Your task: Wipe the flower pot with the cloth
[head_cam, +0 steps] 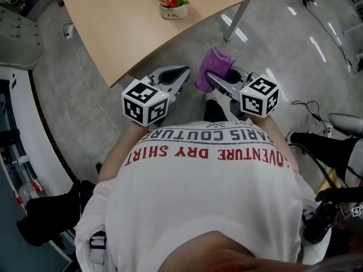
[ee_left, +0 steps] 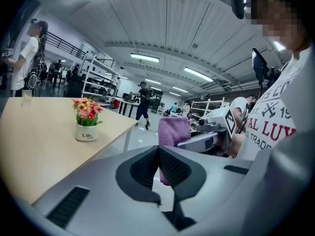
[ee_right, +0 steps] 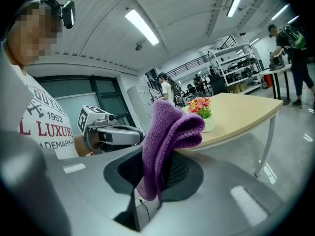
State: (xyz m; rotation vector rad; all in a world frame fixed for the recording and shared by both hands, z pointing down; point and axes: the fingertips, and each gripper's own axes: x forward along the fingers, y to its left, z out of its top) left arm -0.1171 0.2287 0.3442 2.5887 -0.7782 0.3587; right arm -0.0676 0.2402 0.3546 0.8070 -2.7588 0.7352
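Observation:
A small white flower pot (head_cam: 173, 11) with red and yellow flowers stands on the light wooden table (head_cam: 119, 33); it also shows in the left gripper view (ee_left: 86, 132) and the right gripper view (ee_right: 207, 124). My right gripper (head_cam: 209, 77) is shut on a purple cloth (head_cam: 214, 67), which hangs folded from its jaws (ee_right: 167, 141). My left gripper (head_cam: 186, 72) is shut with nothing in it, its tips meeting (ee_left: 158, 149). Both grippers hover over the floor, short of the table's near edge and well apart from the pot.
The table's metal leg (head_cam: 237, 18) stands on the grey floor at the right. A white counter (head_cam: 28, 129) runs along the left. Cables (head_cam: 309, 103) lie on the floor at the right. Other people (ee_left: 142, 102) stand in the hall beyond.

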